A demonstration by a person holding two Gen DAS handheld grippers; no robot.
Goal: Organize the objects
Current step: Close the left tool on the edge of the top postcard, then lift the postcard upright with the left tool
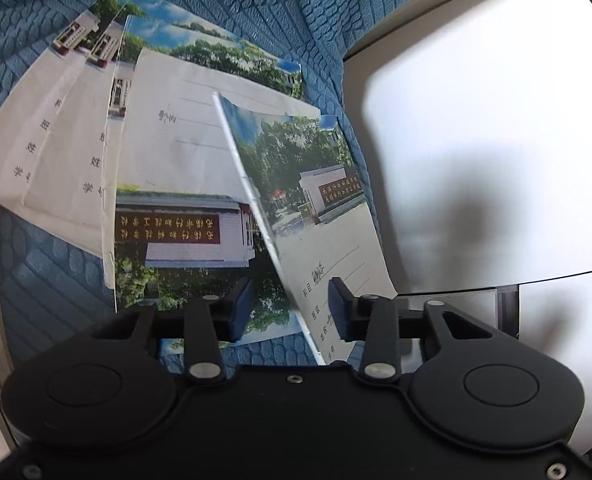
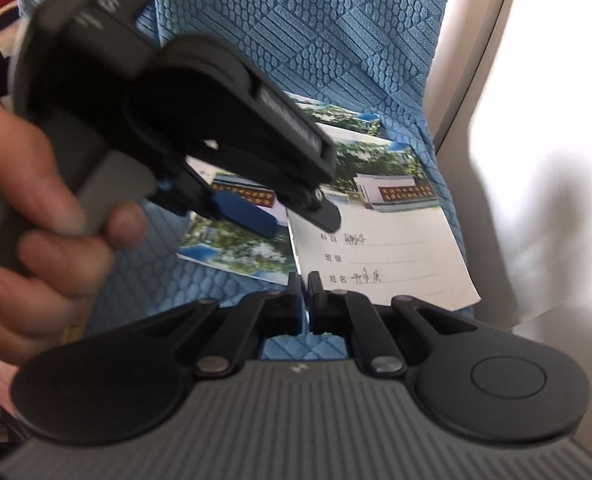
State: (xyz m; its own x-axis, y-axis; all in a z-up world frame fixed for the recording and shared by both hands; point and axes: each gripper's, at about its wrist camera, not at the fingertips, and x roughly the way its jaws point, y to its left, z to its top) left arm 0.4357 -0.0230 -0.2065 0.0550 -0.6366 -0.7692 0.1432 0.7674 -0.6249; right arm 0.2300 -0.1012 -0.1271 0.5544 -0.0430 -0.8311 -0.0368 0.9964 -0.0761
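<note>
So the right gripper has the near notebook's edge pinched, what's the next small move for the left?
Probably close the left gripper on the lifted notebook. Its raised edge already runs between the open fingers, and the right gripper is shut on its near edge, so a second grip would steady it before stacking.

Bright daylight floods both views. The pale, smooth white surface (image 1: 476, 120) glares nearly blown out and carries soft dark shadows. The near hand (image 2: 35, 240) and the dark grey handheld left gripper (image 2: 296, 216) look blurred; fisheye bending curves the edges.
</note>
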